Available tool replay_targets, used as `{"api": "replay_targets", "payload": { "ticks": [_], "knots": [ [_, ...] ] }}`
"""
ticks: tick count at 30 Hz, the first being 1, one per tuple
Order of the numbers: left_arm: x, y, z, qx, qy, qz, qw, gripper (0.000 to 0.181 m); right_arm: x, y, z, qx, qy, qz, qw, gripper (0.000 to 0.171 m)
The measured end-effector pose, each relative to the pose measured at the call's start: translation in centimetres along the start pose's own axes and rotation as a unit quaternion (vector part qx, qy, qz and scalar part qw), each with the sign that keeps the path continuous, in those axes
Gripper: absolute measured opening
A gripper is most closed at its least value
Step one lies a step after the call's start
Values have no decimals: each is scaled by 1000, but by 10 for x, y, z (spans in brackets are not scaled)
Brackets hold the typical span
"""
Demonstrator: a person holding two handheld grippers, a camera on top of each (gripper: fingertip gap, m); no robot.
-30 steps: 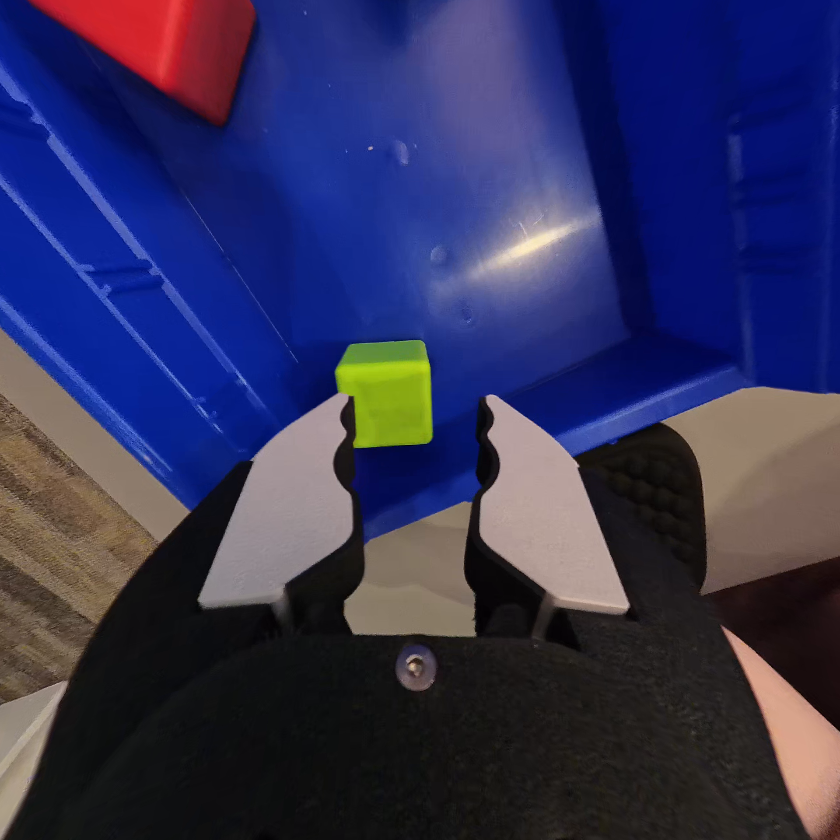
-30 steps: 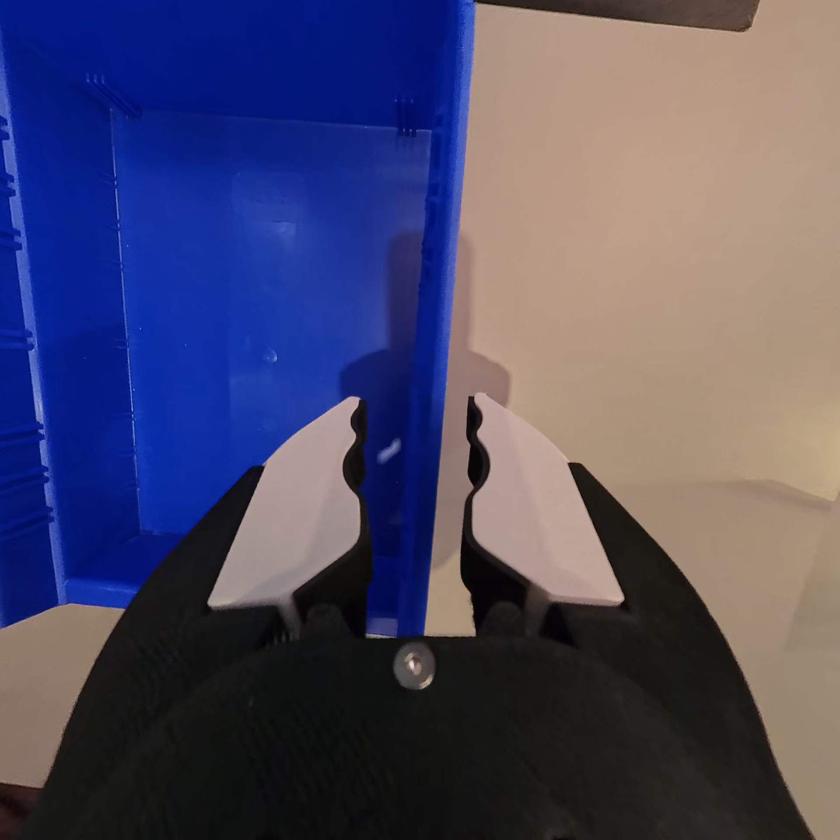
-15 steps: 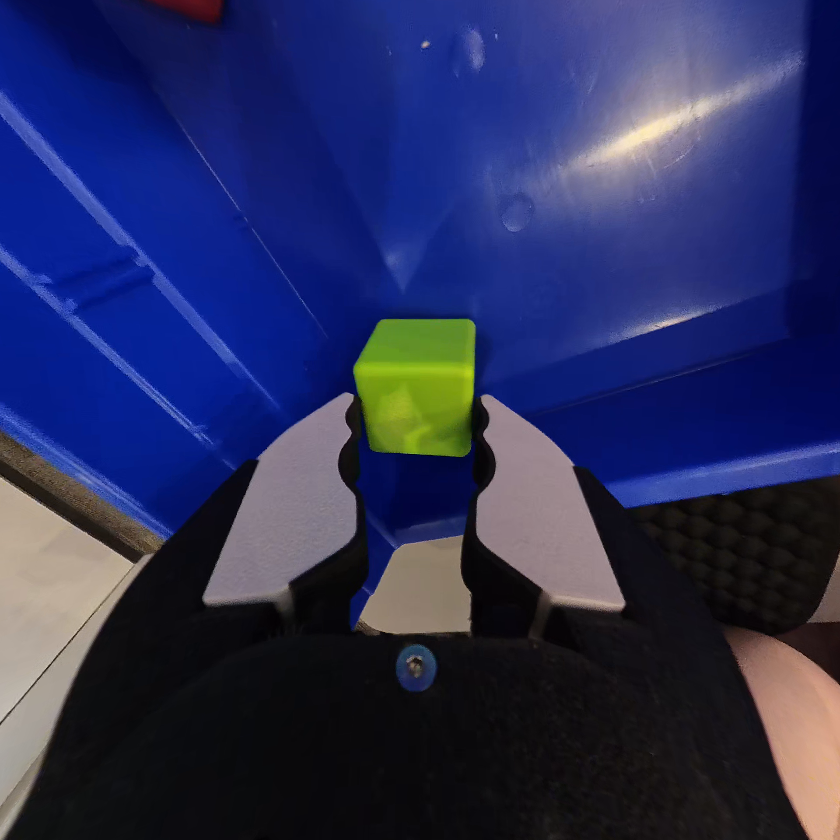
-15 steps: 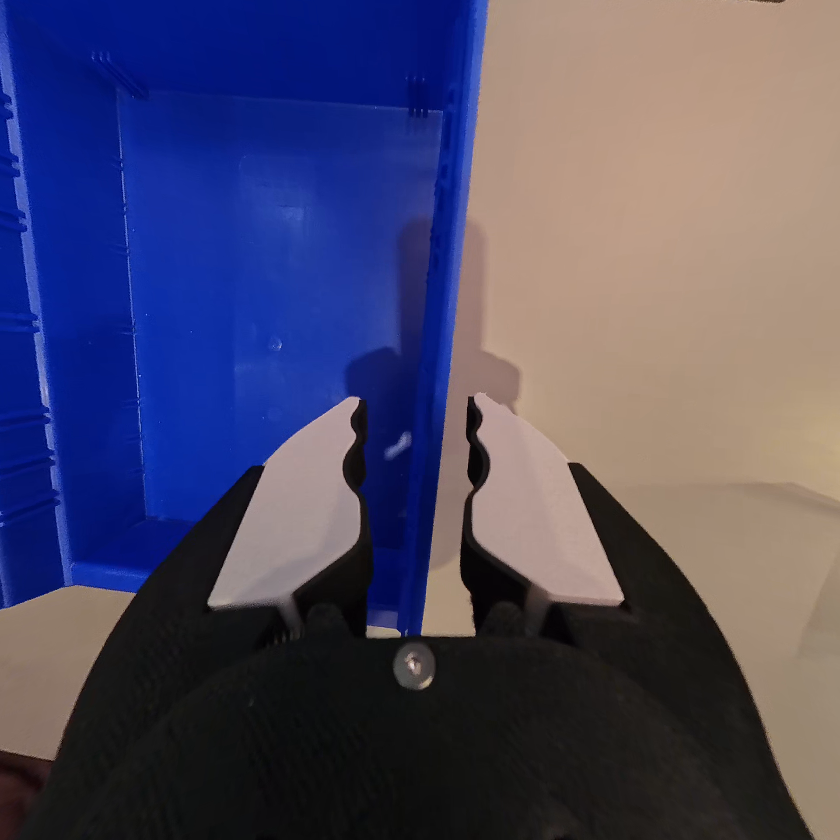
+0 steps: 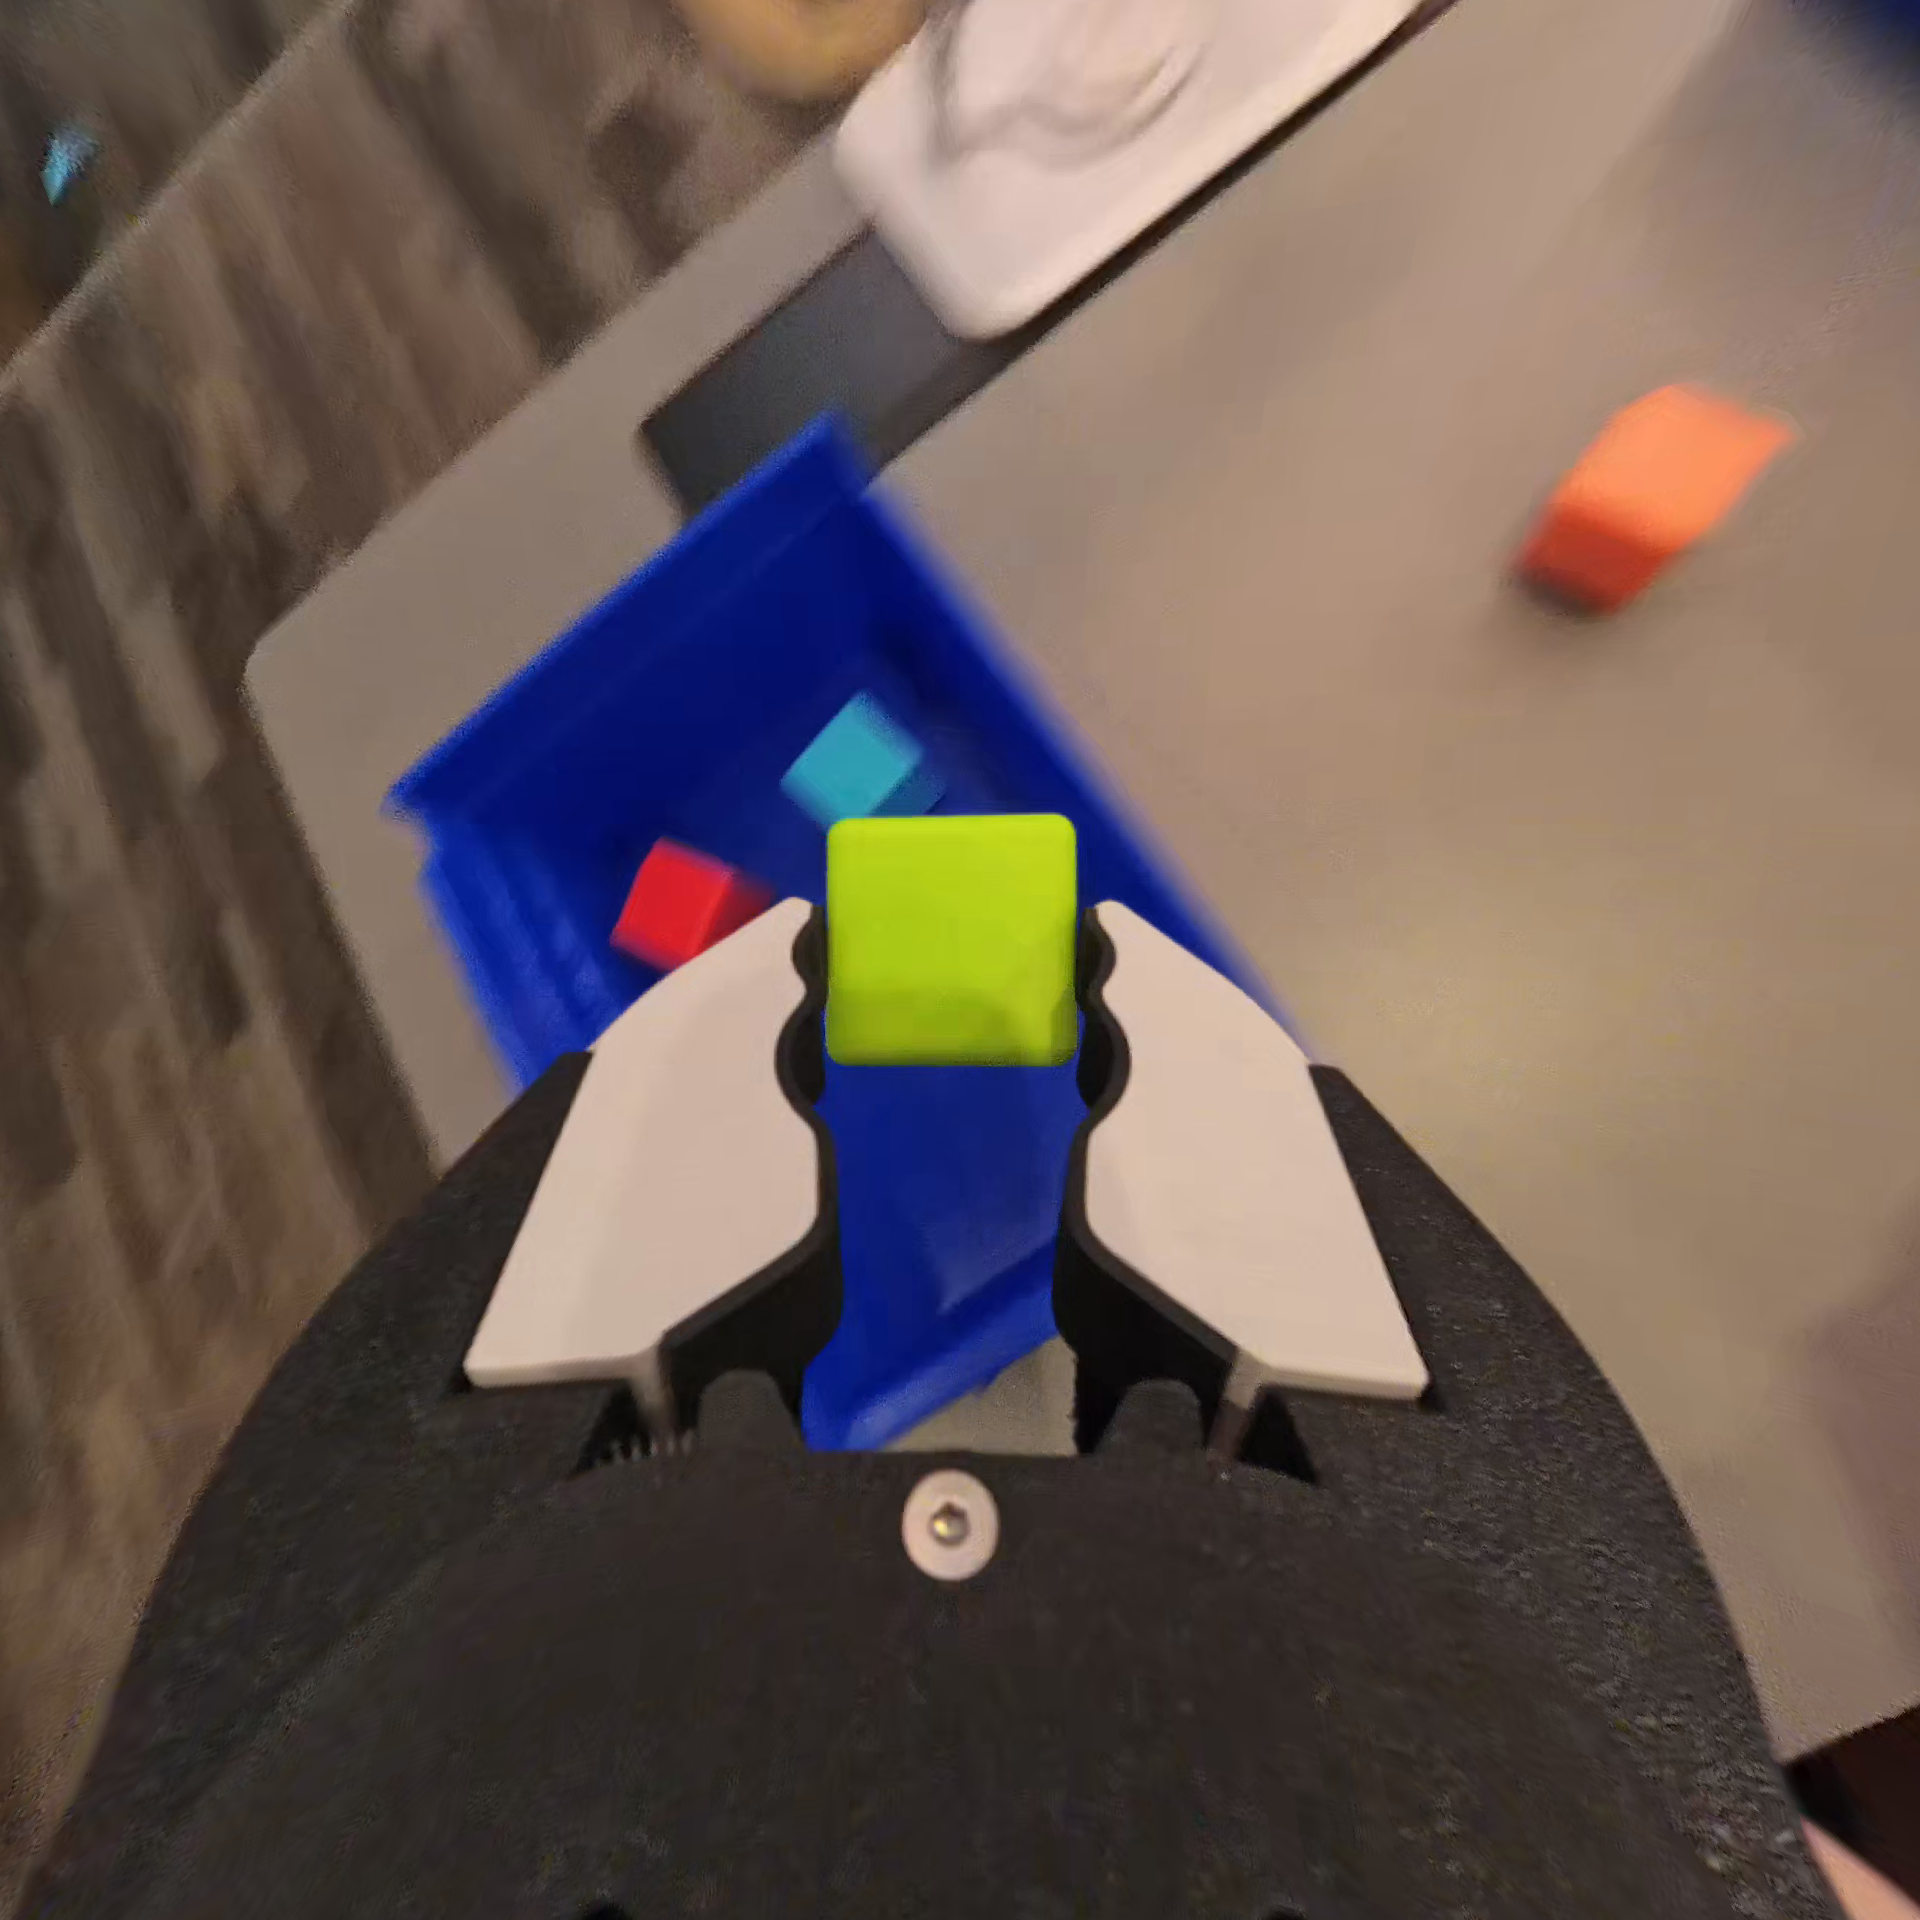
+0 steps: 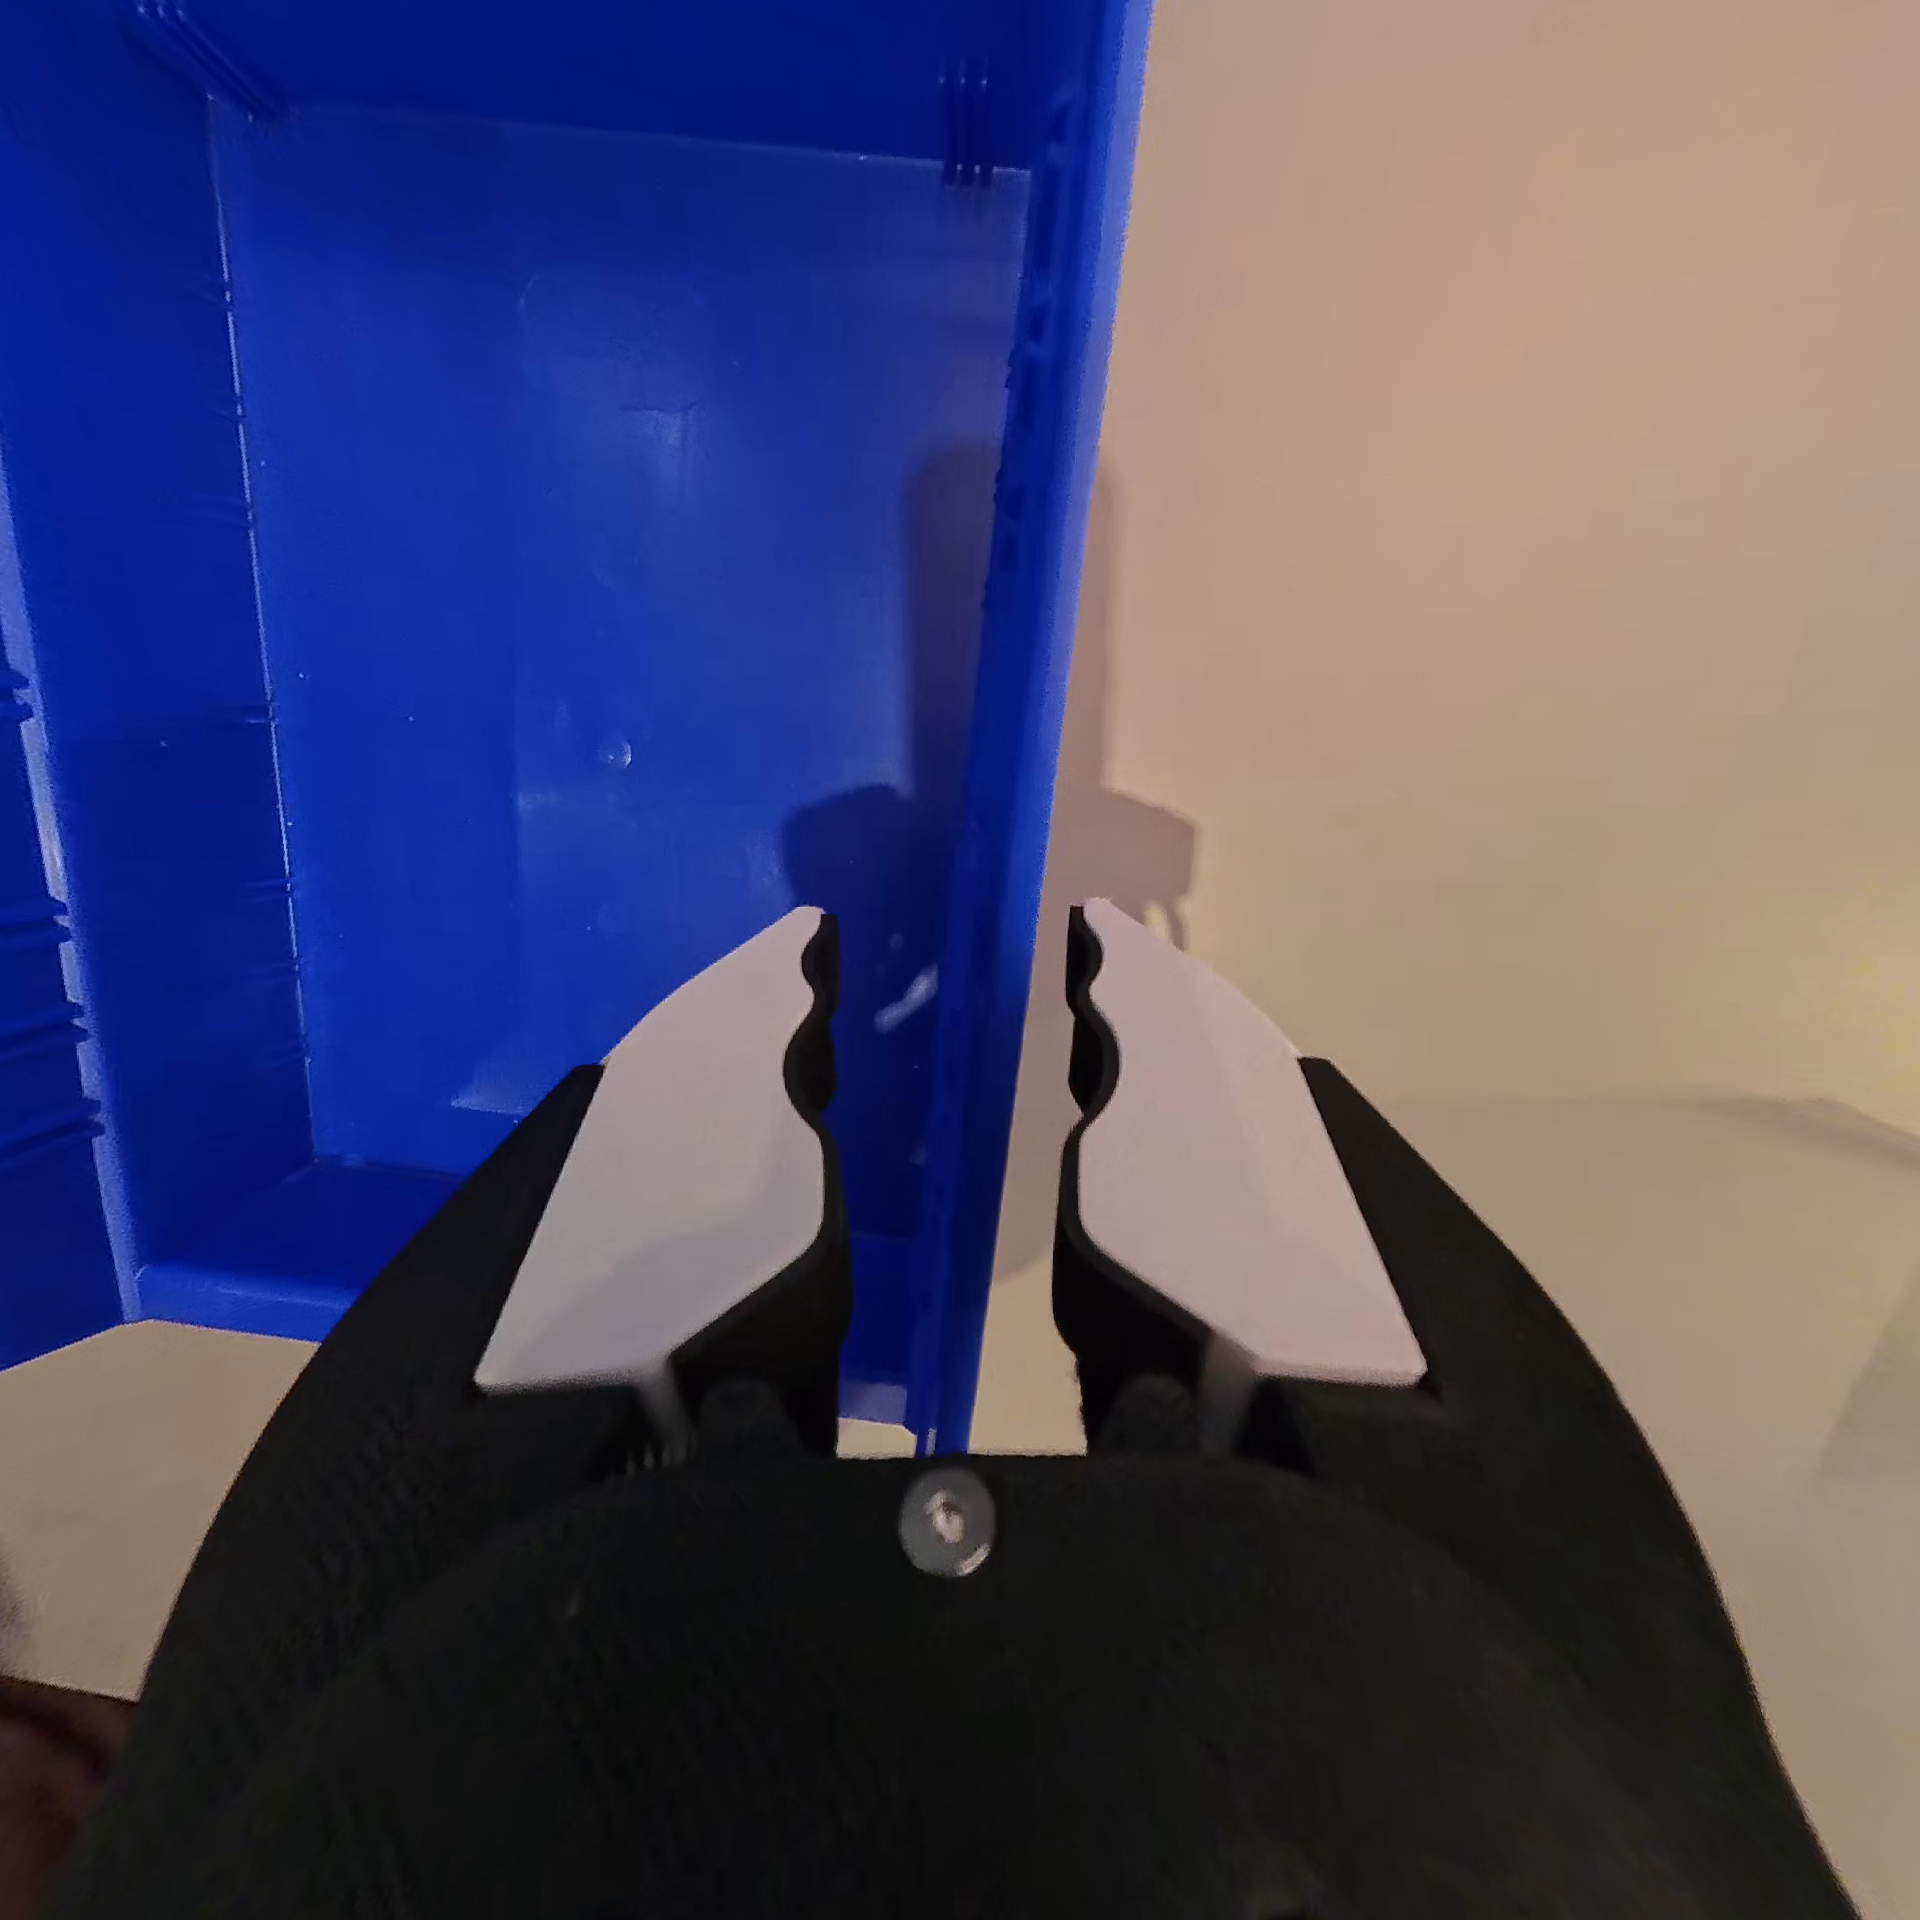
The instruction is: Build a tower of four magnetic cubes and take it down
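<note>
A cube [image 5: 950, 940] sits between the left claw's [image 5: 950, 935] fingertips. Below and beyond it lies a bin [image 5: 665, 727], holding two more cubes [image 5: 681, 902] [image 5: 854, 769], left of and ahead of the tips. A fourth cube [image 5: 1642, 499] lies on the table [image 5: 1455, 883], far right. The right claw [image 6: 950, 940] straddles a bin wall [image 6: 1023, 623], tips apart; bin to its left.

No text, label, brand, number or sign could be read anywhere in either view; every visible surface was plain or blurred.

Lime-green cube [image 5: 951, 940], red cube [image 5: 681, 902] & cyan cube [image 5: 857, 769] in blue bin [image 5: 644, 707]; orange block [image 5: 1652, 494].
</note>
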State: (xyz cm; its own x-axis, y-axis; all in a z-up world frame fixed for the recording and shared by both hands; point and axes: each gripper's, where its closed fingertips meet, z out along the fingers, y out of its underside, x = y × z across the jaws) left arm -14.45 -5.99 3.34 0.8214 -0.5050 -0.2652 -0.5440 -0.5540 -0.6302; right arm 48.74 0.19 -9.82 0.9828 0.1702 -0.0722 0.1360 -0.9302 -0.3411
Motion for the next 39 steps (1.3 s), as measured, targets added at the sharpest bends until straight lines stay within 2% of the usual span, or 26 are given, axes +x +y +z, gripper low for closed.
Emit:
{"api": "replay_targets", "payload": {
  "ticks": [1, 3, 5, 8, 11, 16, 24, 31, 39],
  "knots": [
    [25, -20, 0, 25, 37, 16, 999, 46, -1, 0, 0, 0, -1, -1, 1000, 44],
    [75, -47, 10, 28, 94, 66, 993, 46, -2, 0, 1, -2, -4, -3, 1000, 44],
    [117, -65, 32, 11, 111, 133, 985, 46, -3, 0, 2, -5, -7, -6, 1000, 44],
    [162, -75, 74, -31, 123, 222, 967, 46, -5, 2, 5, -10, -15, -10, 1000, 44],
    [191, -78, 110, -66, 150, 257, 952, 46, -5, 4, 7, -16, -22, -10, 1000, 44],
    [202, -77, 145, -105, 155, 268, 945, 46, -6, 6, 10, -20, -32, -8, 999, 44],
    [213, -82, 146, -105, 177, 272, 940, 46, -7, 10, 11, -26, -40, -6, 999, 44],
    [221, -92, 144, -68, 193, 270, 941, 46, -7, 13, 14, -36, -47, -5, 998, 44],
    [223, -79, 158, -57, 223, 246, 941, 45, -7, 16, 15, -41, -54, 1, 998, 44]
  ]
}}
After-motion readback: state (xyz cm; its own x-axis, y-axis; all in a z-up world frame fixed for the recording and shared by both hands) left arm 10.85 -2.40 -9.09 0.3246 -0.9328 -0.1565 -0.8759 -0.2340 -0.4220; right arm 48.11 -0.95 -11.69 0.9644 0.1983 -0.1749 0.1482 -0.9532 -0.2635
